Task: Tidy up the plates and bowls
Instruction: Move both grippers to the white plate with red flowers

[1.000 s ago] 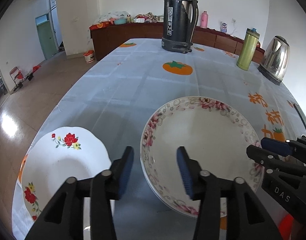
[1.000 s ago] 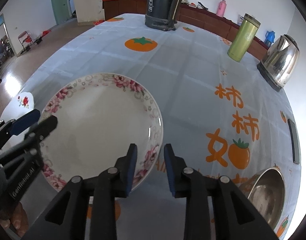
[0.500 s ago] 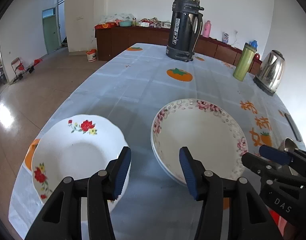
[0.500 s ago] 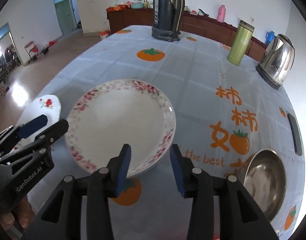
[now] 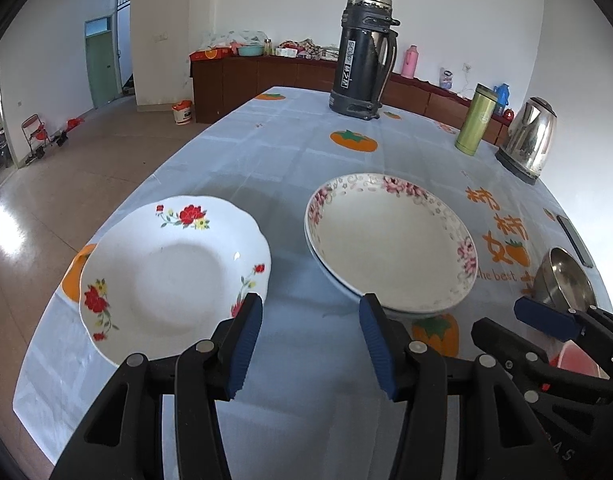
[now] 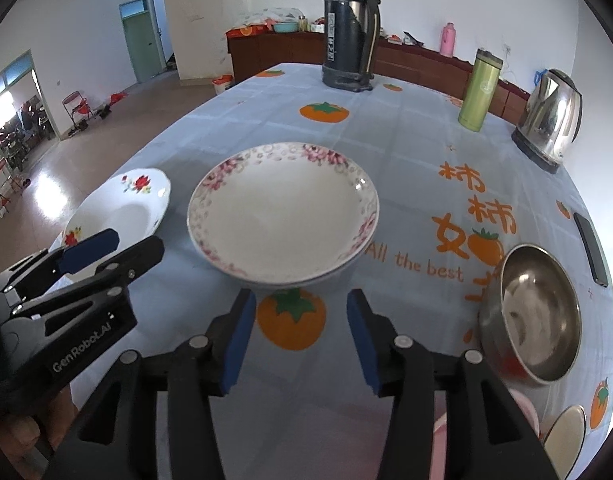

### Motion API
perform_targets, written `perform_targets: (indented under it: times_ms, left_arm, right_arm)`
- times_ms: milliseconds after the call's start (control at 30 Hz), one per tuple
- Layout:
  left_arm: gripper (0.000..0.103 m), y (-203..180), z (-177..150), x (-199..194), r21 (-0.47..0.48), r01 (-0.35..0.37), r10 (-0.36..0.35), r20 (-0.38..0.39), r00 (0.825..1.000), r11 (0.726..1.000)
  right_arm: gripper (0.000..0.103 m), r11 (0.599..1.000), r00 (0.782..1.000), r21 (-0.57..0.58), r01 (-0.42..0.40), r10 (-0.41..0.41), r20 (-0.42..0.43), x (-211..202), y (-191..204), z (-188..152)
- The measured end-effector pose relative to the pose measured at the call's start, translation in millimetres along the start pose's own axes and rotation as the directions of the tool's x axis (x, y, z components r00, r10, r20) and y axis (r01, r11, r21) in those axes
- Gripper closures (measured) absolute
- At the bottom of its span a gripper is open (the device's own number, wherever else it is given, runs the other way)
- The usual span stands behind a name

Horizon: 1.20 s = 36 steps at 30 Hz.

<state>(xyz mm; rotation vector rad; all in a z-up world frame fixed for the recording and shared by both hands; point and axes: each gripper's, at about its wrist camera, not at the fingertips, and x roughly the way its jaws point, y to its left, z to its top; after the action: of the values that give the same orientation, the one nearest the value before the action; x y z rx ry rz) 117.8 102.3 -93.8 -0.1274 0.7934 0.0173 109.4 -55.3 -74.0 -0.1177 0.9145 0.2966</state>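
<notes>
Pink-rimmed plates (image 6: 282, 216): stacked, top one empty, bench (image 6: 406, 152) middle.
Steel bowl (image 6: 534, 316): empty, right edge.
Left tongs (image 5: 310, 340): open, empty.
Right tongs (image 6: 296, 336): just opened wider, empty.

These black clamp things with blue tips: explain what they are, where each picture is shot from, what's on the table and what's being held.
They are two hand-held grippers; a person carries one in each hand, and a camera on each looks forward along its two fingers. One picture is from the left gripper, the other from the right gripper; each also catches its partner at the edge. On the persimmon-print tablecloth lie a red-flower plate, a pink-rimmed plate that seems to sit on another dish, a steel bowl, a dark thermos, a green flask, a kettle and a phone. Nothing is held: both grippers are open and empty, the right one's jaws having just been opening.
</notes>
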Motion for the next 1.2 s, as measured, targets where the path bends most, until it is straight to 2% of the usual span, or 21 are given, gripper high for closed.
perform_targets:
  times_ms: [600, 900, 1200]
  left_arm:
    - [0.050, 13.6, -37.2, -11.2, -0.028, 0.003, -0.004, -0.046, 0.999, 1.000]
    - [0.050, 20.5, -52.1, -12.9, -0.028, -0.001, -0.001, -0.067, 0.998, 1.000]
    - [0.049, 43.5, -63.3, -12.1, -0.047, -0.032, 0.027, -0.098, 0.995, 0.998]
  right_arm:
    - [0.049, 1.000, 1.000, 0.015, -0.007, 0.007, -0.015, -6.3, 4.7, -41.8]
    - [0.047, 0.999, 0.999, 0.021, -0.025, 0.026, -0.023, -6.9, 9.6, -52.6]
    - [0.045, 0.999, 0.997, 0.002, -0.054, 0.054, -0.048, 2.7, 27.7, -55.3]
